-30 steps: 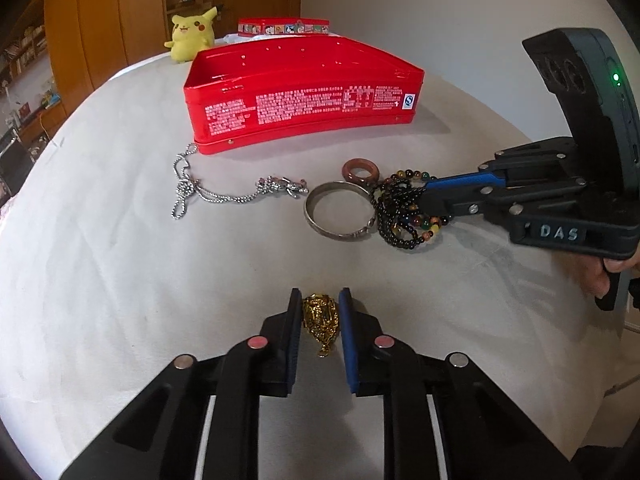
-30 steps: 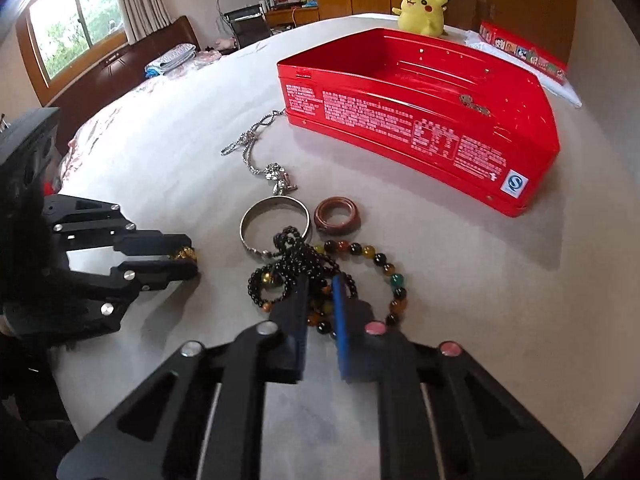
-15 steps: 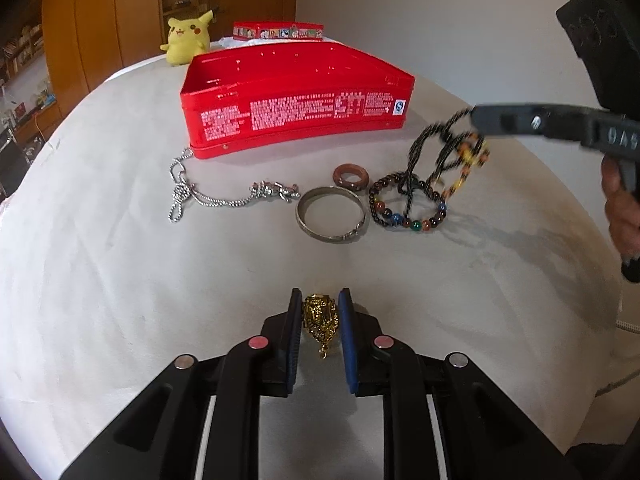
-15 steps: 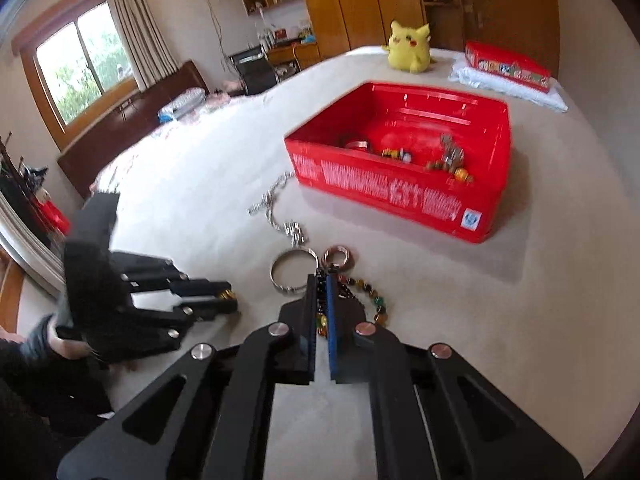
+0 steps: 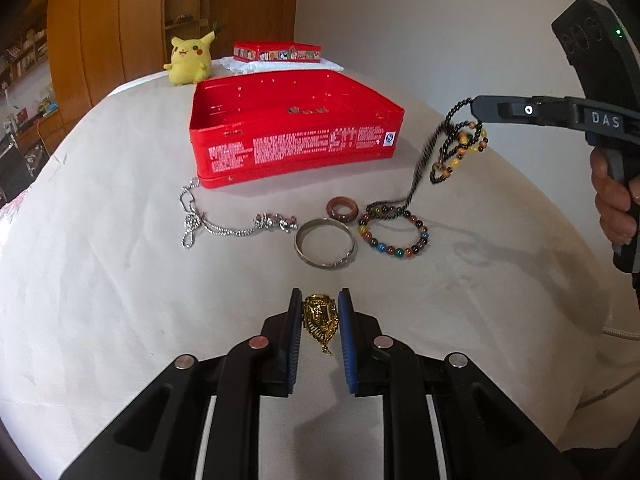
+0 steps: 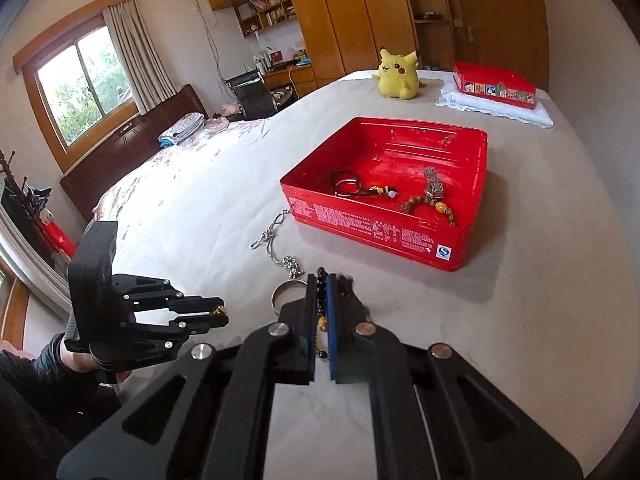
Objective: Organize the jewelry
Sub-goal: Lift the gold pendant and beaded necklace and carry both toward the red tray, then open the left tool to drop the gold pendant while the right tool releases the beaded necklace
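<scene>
My left gripper (image 5: 319, 306) is shut on a gold pendant (image 5: 318, 318) held just above the bed; it also shows in the right wrist view (image 6: 218, 316). My right gripper (image 6: 320, 284) is shut on a black bead necklace (image 5: 444, 148) and holds it lifted; its lower end still trails on the sheet (image 5: 386, 205). A red open tin (image 5: 296, 136) stands beyond, with several pieces inside (image 6: 430, 196). On the sheet lie a silver chain (image 5: 224, 226), a silver bangle (image 5: 325, 243), a brown ring (image 5: 341, 209) and a coloured bead bracelet (image 5: 394, 232).
A yellow plush toy (image 5: 188, 60) and a second red box (image 5: 277, 51) on a white cloth sit at the far end of the bed. The red tin also shows in the right wrist view (image 6: 384, 232). A window, chair and wooden wardrobes lie beyond the bed.
My right gripper closed on the black bead necklace and has lifted it up and to the right, off the coloured bracelet. My left gripper kept hold of the gold pendant and rose slightly.
</scene>
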`<state>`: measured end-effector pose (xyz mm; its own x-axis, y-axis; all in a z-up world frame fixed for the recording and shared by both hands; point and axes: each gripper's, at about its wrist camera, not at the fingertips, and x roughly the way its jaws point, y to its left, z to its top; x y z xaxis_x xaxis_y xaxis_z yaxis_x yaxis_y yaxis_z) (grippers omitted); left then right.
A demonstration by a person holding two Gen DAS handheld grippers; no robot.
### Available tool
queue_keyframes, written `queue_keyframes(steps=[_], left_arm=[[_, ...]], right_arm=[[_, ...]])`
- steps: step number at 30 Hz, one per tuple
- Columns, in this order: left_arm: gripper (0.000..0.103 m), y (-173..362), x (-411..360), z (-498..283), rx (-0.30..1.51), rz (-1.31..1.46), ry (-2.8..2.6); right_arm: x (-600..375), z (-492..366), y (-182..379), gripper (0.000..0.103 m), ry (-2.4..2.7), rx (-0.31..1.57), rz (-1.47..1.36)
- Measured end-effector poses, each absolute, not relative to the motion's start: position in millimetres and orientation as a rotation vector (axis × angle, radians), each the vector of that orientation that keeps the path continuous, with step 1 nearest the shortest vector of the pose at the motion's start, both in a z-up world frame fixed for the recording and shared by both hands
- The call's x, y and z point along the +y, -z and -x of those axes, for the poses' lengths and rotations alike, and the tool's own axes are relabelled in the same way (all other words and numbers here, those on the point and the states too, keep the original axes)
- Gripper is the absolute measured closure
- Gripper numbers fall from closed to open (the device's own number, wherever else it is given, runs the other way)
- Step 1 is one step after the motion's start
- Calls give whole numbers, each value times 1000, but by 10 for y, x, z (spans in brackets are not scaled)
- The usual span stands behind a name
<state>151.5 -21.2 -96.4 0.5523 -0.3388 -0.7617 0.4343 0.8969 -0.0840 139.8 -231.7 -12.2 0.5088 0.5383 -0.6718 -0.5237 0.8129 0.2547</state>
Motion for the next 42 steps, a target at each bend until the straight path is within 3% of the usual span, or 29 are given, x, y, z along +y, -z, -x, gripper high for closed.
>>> queue_keyframes(steps=[17, 29, 42], left_arm=[[86, 328, -276, -1788, 794, -201, 475], [86, 21, -376, -2527, 768, -243, 458], [86, 279, -534, -3463, 849, -230, 430]], right_arm=[[-2240, -1486, -475, 101, -655, 725, 38], [-2181, -2004, -786, 101, -635, 715, 52], [-2216, -2896, -535, 101, -540, 782, 32]])
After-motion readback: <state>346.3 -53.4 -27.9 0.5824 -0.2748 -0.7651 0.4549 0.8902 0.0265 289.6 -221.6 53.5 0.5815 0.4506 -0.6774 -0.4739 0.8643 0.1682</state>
